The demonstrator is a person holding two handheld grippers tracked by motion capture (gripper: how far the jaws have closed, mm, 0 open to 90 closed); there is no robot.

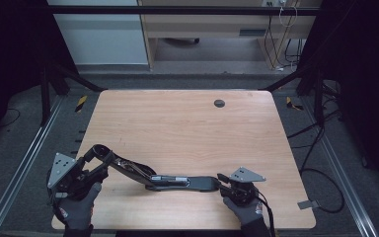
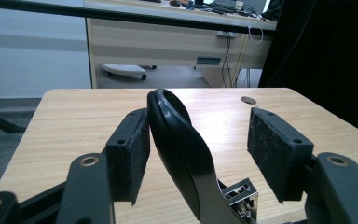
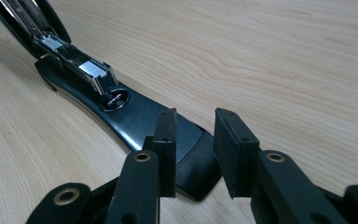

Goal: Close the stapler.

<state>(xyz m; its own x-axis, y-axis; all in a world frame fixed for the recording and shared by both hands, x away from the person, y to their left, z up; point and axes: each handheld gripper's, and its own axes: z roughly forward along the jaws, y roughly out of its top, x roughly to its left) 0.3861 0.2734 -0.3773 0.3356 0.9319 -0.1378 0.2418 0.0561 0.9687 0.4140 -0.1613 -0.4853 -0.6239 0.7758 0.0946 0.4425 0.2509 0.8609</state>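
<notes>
A black stapler lies swung wide open on the wooden table (image 1: pixel 187 123). Its base (image 1: pixel 187 182) rests flat near the front edge, and its top arm (image 1: pixel 123 168) slopes up to the left. My left gripper (image 1: pixel 98 163) is open around the raised end of that arm. In the left gripper view (image 2: pixel 198 140) the arm's rounded tip (image 2: pixel 177 140) sits close to the left pad (image 2: pixel 137 149), far from the right pad. My right gripper (image 1: pixel 223 181) is at the base's right end. In the right gripper view (image 3: pixel 195 140) its jaws hover open over that end (image 3: pixel 191 163), beyond which lies the metal magazine (image 3: pixel 93 70).
A dark round grommet (image 1: pixel 219 103) is set in the table's far side. Black frame posts and cables surround the table on the floor. A desk and a white cabinet stand beyond the far edge.
</notes>
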